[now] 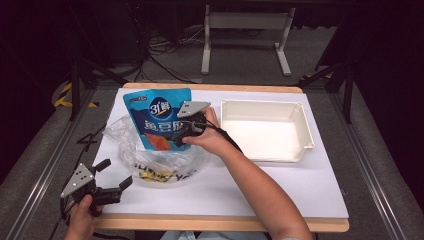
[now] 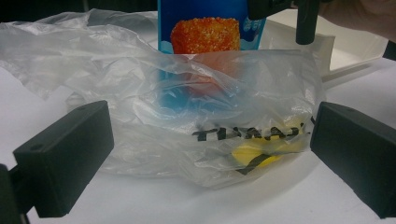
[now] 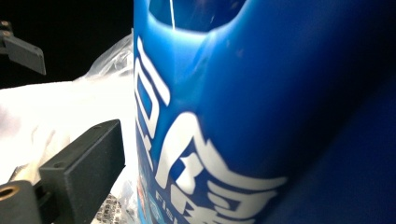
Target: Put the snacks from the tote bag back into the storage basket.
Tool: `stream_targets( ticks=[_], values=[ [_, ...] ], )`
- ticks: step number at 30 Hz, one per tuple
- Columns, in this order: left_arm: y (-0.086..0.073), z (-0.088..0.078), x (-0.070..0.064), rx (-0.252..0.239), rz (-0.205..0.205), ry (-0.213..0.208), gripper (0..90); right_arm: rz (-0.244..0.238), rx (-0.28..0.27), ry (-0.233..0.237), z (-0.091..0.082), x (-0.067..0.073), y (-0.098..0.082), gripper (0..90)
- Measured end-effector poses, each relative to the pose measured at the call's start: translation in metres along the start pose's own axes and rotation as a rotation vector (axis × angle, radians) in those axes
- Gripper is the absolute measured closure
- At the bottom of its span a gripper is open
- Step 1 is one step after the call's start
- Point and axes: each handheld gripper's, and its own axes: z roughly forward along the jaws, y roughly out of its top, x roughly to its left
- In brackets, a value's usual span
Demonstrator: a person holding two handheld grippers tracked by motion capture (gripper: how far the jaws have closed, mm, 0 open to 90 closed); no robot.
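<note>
Two grippers work: our right gripper (image 1: 181, 134) clamps the pouch (image 1: 159, 116) upright, leaving the bag (image 1: 150, 155); left gripper (image 1: 114, 179), at seven o'clock, gapes.

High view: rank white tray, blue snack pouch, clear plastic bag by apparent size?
1. White tray, the largest outline.
2. Clear plastic bag, crumpled, partly covered by the pouch; close to the tray, so this order is unsure.
3. Blue snack pouch, held upright by the right claw, so it is nearer the camera.

Blue pouch (image 1: 159, 116) with white lettering, clear bag (image 1: 162, 162) printed black-yellow, white tray (image 1: 306, 131)
</note>
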Motion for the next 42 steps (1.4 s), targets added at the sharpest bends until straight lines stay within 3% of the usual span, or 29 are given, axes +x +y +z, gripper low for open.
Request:
stream_targets(
  ticks=[6, 13, 18, 20, 25, 42],
  values=[
    [0.000, 0.000, 0.000, 0.000, -0.002, -0.001, 0.2, 0.008, -0.005, 0.000, 0.002, -0.002, -0.003, 6.5],
    [0.000, 0.000, 0.000, 0.000, -0.004, -0.001, 0.2, 0.004, 0.033, 0.017, 0.007, -0.003, -0.011, 10.2],
    [0.000, 0.001, 0.001, 0.000, -0.004, 0.000, 0.2, -0.001, 0.065, 0.062, 0.010, -0.005, -0.016, 24.6],
    [0.000, 0.001, 0.000, 0.000, -0.005, 0.000, 0.2, -0.002, 0.075, 0.108, 0.010, -0.005, -0.016, 36.9],
    [0.000, 0.000, 0.000, 0.000, -0.005, 0.001, 0.2, -0.024, 0.102, 0.119, 0.009, -0.004, -0.014, 47.9],
    [0.000, 0.000, 0.001, 0.002, -0.004, 0.004, 0.2, -0.026, 0.104, 0.109, 0.008, -0.002, -0.015, 51.5]
  ],
)
